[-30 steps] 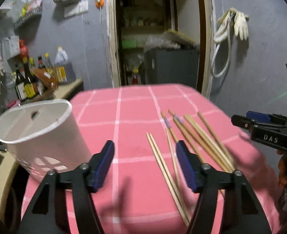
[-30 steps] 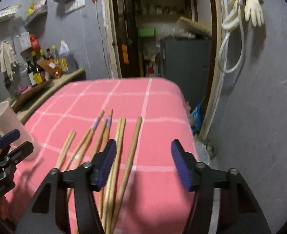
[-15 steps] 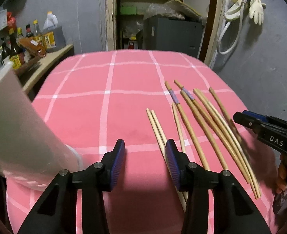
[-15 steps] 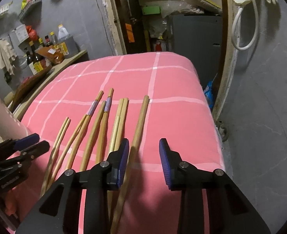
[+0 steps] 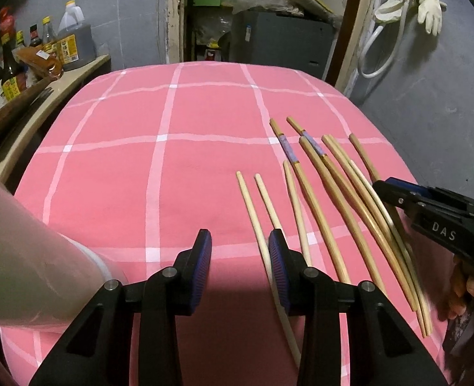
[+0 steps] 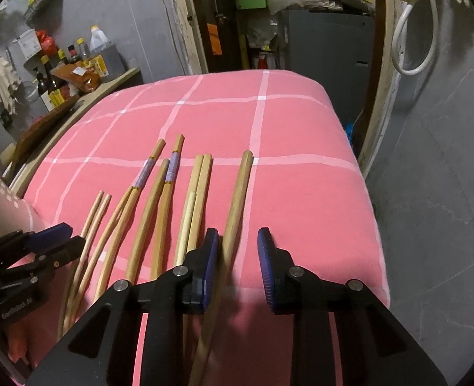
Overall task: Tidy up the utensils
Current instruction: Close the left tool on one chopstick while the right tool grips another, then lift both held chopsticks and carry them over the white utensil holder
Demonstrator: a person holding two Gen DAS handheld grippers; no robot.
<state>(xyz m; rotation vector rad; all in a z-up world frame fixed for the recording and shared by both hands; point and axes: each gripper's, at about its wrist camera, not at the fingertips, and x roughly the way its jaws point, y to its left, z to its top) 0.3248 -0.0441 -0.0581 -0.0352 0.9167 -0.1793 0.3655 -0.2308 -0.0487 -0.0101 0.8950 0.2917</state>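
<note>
Several wooden chopsticks [image 5: 317, 199] lie fanned out on the pink checked tablecloth [image 5: 172, 177], two of them with purple bands [image 6: 172, 167]. A white utensil holder [image 5: 28, 257] fills the left edge of the left wrist view. My left gripper [image 5: 240, 267] hovers low over bare cloth, its jaws closing with nothing between them; the leftmost pale chopstick [image 5: 253, 212] runs just under its right finger. My right gripper [image 6: 237, 267] is closing around the rightmost chopstick [image 6: 237, 199], which lies between the pads, close to the left one and not clamped.
The table's right edge [image 6: 372, 209] drops to a grey floor. A counter with bottles [image 5: 18, 64] stands to the left. Behind the table are a doorway and a grey cabinet [image 5: 278, 45]. Rubber gloves [image 5: 426, 3] hang on the right wall.
Both grippers have sunk towards the table and tipped downward, and both pairs of jaws have narrowed. The right one now straddles the rightmost chopstick. The holder has slid to the left view's edge.
</note>
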